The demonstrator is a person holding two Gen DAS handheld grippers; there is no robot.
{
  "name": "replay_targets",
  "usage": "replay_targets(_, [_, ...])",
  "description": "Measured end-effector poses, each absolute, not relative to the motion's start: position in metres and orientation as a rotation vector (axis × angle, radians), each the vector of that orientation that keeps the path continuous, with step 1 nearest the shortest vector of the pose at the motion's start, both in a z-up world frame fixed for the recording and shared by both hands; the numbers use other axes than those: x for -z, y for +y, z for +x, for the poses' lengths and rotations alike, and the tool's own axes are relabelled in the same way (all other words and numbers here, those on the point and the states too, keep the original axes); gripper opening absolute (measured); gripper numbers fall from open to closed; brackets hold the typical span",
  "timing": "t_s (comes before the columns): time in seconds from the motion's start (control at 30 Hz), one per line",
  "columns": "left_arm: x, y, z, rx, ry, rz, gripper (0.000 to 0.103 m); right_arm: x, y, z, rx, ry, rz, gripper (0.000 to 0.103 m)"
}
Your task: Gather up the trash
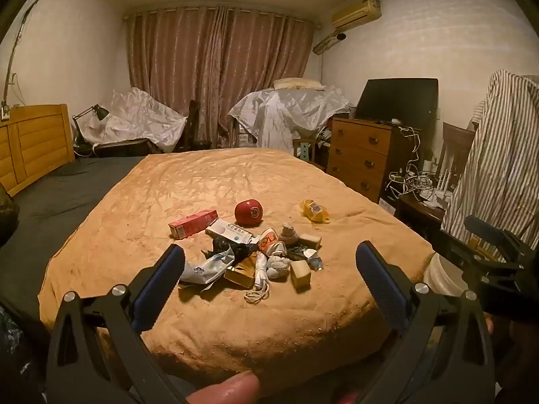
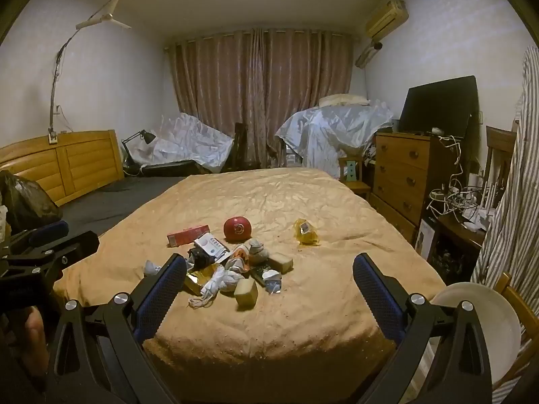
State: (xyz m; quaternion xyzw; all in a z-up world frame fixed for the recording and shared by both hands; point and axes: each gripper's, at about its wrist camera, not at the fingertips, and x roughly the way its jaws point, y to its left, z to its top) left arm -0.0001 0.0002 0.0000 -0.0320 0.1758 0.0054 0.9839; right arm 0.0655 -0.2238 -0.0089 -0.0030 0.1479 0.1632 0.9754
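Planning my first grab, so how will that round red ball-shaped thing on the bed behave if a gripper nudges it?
The red ball looks round and smooth, so it would probably roll across the orange bedspread. It sits apart from the pile, with nothing beside it to stop it.

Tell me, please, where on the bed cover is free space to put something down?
The orange bed cover is bare from the red ball back to the far edge, and along the near edge before both claws. Between the pink box and the tan block it is crowded.
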Motion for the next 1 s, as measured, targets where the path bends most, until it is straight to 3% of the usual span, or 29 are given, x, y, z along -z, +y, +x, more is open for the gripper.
replay_targets(1.0, [0.0095,-0.0015,0.0041,-0.004,0.368,-0.057,0.098,0.0076,-0.2248,0.0634,-0.328,0.289,-0.008,0.099])
